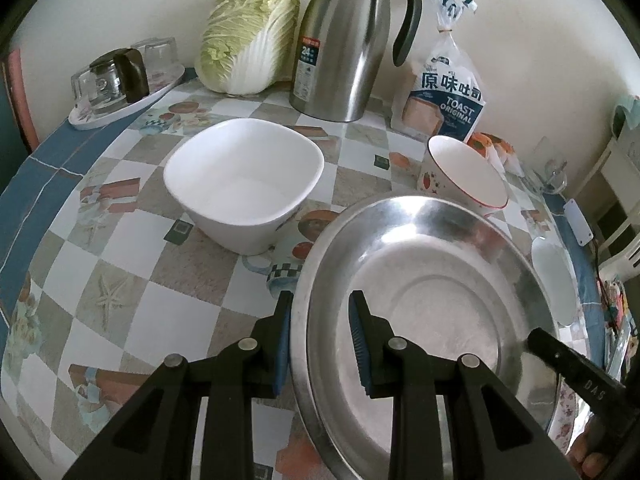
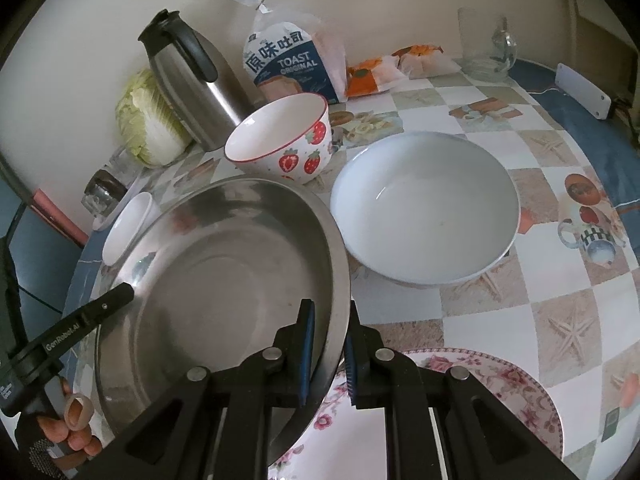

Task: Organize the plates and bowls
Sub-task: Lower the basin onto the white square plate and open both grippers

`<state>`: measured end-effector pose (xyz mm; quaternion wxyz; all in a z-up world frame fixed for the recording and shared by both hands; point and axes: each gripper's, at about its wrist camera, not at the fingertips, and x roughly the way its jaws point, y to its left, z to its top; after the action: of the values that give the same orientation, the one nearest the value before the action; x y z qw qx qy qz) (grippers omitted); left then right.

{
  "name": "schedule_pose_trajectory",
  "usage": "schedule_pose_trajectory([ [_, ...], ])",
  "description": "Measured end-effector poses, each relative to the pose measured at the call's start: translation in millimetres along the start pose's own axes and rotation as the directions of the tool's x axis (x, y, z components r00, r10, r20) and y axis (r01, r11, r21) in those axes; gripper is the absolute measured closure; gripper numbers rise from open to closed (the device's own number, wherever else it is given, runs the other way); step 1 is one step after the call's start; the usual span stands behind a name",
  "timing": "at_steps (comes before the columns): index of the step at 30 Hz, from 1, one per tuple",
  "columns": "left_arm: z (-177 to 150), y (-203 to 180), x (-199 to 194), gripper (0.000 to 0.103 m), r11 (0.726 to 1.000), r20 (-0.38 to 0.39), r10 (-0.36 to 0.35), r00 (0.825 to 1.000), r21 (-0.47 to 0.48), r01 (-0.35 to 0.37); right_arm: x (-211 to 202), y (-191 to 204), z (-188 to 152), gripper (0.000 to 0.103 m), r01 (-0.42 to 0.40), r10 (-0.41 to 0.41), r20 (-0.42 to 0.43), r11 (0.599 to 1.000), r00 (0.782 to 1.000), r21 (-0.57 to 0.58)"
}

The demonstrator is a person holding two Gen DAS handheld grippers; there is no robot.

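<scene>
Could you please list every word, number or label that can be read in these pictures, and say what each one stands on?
"原味吐司" and "TOAST ORIGINAL": on the bread bag.
"24": on the sticker of the steel thermos jug; the smaller print below is too blurred to read.
"DAS": on the right gripper's finger in the left wrist view.
"GenRobot.AI": on the left gripper's finger in the right wrist view; the print on its handle is too small to read.

"TOAST ORIGINAL" on bread bag [image 1: 442, 96], "24" on thermos label [image 1: 307, 68]
</scene>
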<state>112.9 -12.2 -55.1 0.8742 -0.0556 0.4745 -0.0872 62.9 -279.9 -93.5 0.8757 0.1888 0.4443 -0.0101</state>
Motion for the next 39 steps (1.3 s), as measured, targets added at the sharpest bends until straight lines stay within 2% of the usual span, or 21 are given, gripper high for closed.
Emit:
schedule_pose_trajectory([
  [11,3,0,7,0.074,1.0,-0.02,0.003,1.0,0.004,-0.003,2,1,3,0.089,0.011,-0.011,0.013,1.0,1.0,-0.003],
  [20,2,11,9,0.074,0.999,-0.042,0.008,0.999,-0.034,-0.01,4,4,2,0.089,0.013,-0.013,0.007,1.0,1.0,-0.016],
  [30,2,11,6,0.074,0.999,-0.039,-0.004,0.999,-0.036,0.002,4,2,1,0.087,0.005,-0.005,0.011,1.0,1.0,0.007],
  [34,2,10,5,0.083,1.0,-0.044,0.002,0.999,-0.022,-0.003,4,3,1,0.085,0.007,-0.007,0.008,1.0,1.0,0.0],
  [39,2,12,6,0.083,0.999,-0.048,0.0,0.999,-0.039,-0.002,3,1,1,0.085,-0.003,0.002,0.005,1.0,1.0,0.016],
])
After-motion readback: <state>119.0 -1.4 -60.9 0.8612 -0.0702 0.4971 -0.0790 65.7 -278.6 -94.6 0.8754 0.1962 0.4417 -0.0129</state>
